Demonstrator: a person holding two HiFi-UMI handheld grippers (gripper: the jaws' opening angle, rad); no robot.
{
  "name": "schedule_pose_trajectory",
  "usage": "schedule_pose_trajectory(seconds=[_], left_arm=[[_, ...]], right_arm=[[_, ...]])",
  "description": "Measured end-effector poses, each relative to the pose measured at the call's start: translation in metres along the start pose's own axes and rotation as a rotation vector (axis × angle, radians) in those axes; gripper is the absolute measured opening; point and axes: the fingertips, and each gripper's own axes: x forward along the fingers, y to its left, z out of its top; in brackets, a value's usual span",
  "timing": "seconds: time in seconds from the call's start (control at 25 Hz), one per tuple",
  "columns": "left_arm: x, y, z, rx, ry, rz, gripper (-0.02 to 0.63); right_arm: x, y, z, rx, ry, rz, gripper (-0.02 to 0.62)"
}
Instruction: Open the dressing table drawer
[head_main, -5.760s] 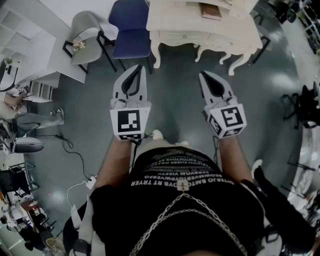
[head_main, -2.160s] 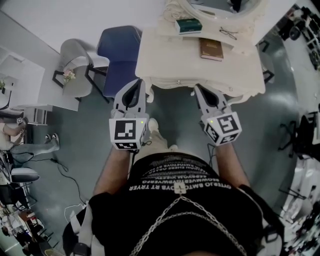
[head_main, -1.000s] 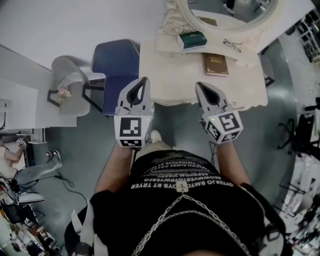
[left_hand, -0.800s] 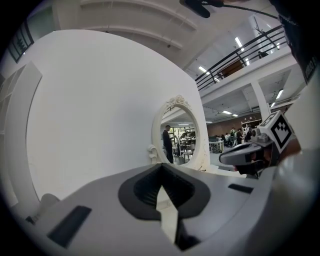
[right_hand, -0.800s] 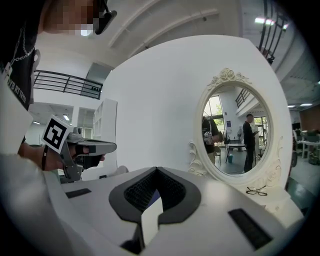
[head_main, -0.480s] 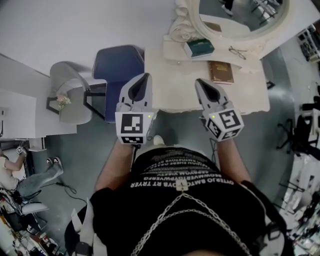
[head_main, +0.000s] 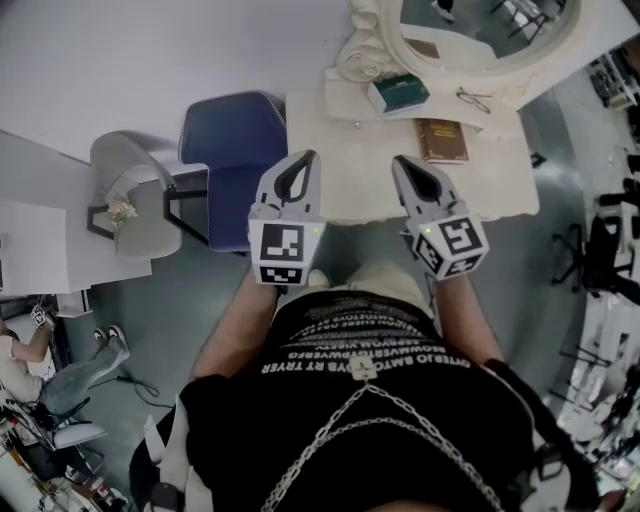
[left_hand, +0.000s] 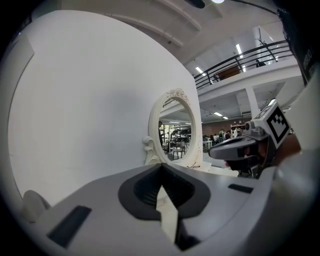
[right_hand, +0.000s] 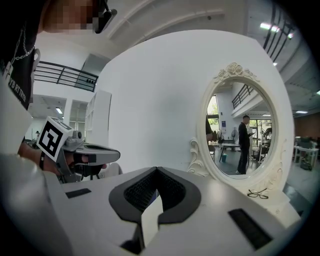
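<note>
2 chairs stand side by side: a blue upholstered chair (head_main: 232, 150) and, at its left in the head view, a grey shell chair with black legs (head_main: 135, 195). A brown hardcover book (head_main: 441, 141) lies flat, near a dark green box (head_main: 399, 93) and thin-framed eyeglasses (head_main: 474, 98).

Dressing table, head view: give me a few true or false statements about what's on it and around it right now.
1. A brown book lies on the dressing table. True.
2. A pair of glasses lies near the mirror. True.
3. The blue chair stands at the table's right. False: it stands at its left.
4. The left gripper holds the green book. False: its fingers are shut on nothing, and the book lies by the mirror.
</note>
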Motion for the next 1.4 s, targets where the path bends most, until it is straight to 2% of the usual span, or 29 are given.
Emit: schedule_pose_trajectory(seconds=[0.32, 0.48, 0.88, 1.08, 1.4], left_arm=[[0.029, -0.01, -0.008, 0.003, 0.039, -0.015, 0.003], [0.048, -0.015, -0.02, 0.0, 0.086, -0.014, 0.003], [0.109, -0.029, -0.039, -0.006, 0.16, -0.017, 0.003], [0.143, -0.035, -0.063, -0.034, 0.219, -0.035, 0.004], [0.191, -0.039, -0.107, -0.063, 0.285, -0.021, 0.005]], right_arm=[[0.005, -0.017, 0.004, 0.041, -0.008, 0.006, 0.002], [0.015, -0.027, 0.005, 0.018, -0.013, 0.018, 0.002], [0.041, -0.087, 0.005, 0.01, -0.024, 0.017, 0.002], [0.059, -0.108, -0.007, 0.031, -0.005, 0.035, 0.003], [0.088, -0.134, -0.046, 0.049, 0.051, 0.059, 0.003]])
